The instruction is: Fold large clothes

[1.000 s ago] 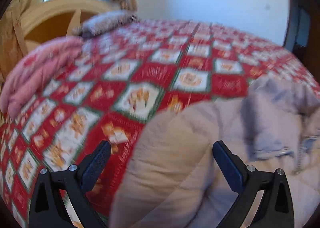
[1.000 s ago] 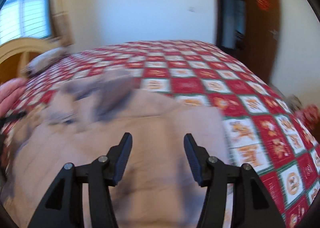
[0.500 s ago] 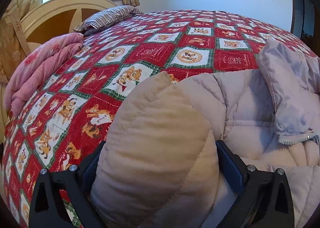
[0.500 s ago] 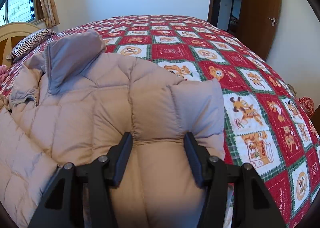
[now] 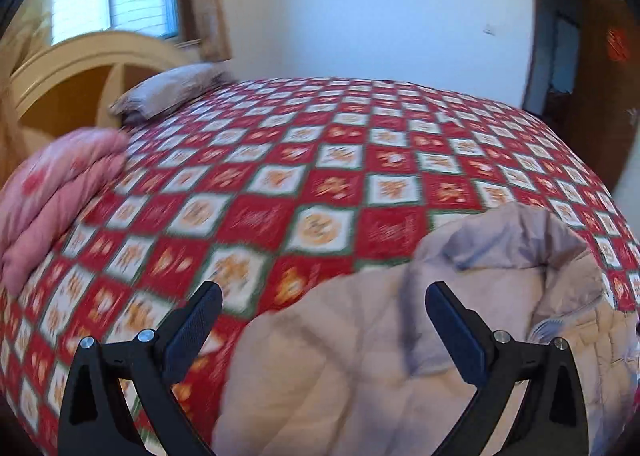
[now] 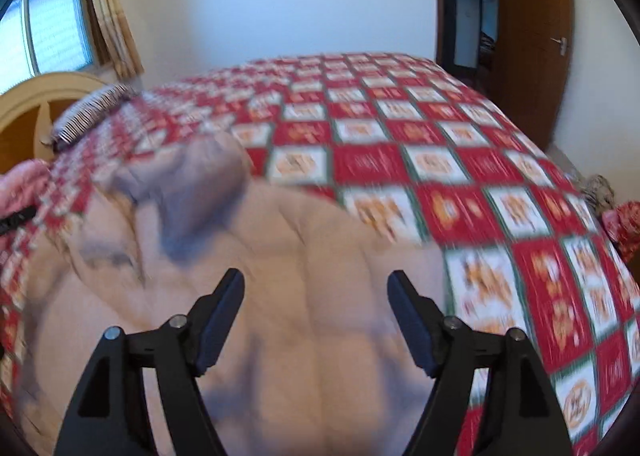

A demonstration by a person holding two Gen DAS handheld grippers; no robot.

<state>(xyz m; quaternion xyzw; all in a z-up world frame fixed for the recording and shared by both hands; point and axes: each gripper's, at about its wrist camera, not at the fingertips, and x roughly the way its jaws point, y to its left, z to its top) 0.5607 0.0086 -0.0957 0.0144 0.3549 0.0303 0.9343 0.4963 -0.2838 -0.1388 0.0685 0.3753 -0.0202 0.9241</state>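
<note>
A beige quilted down jacket (image 5: pixel 328 384) lies spread on a bed covered by a red, white and green checked bedspread (image 5: pixel 280 192). In the left wrist view the jacket fills the frame from six o'clock round to four o'clock, its greyish lining or hood (image 5: pixel 496 240) bunched up at about three o'clock. The left gripper (image 5: pixel 322 326) hangs above the jacket's near edge with its jaws spread wide and nothing pinched between them; the left finger stands over the bedspread, the right one over the padded cloth.

In the right wrist view the jacket (image 6: pixel 312 316) covers the lower half from nine o'clock through six, with the grey fold (image 6: pixel 192 192) raised at ten o'clock. The right gripper (image 6: pixel 316 316) is above the jacket and its jaws are opening; the pads look clear of the fabric, though motion blur makes this hard to be sure of.

A folded pink quilt (image 5: pixel 52 192) sits at nine o'clock in the left view, beside a cream wooden headboard (image 5: pixel 80 76) at ten o'clock. A striped pillow (image 6: pixel 92 112) rests against the headboard. A window with a curtain (image 6: pixel 112 24) is at eleven o'clock in the right view, and a brown door (image 6: pixel 532 40) carrying a red paper ornament stands at one o'clock.
</note>
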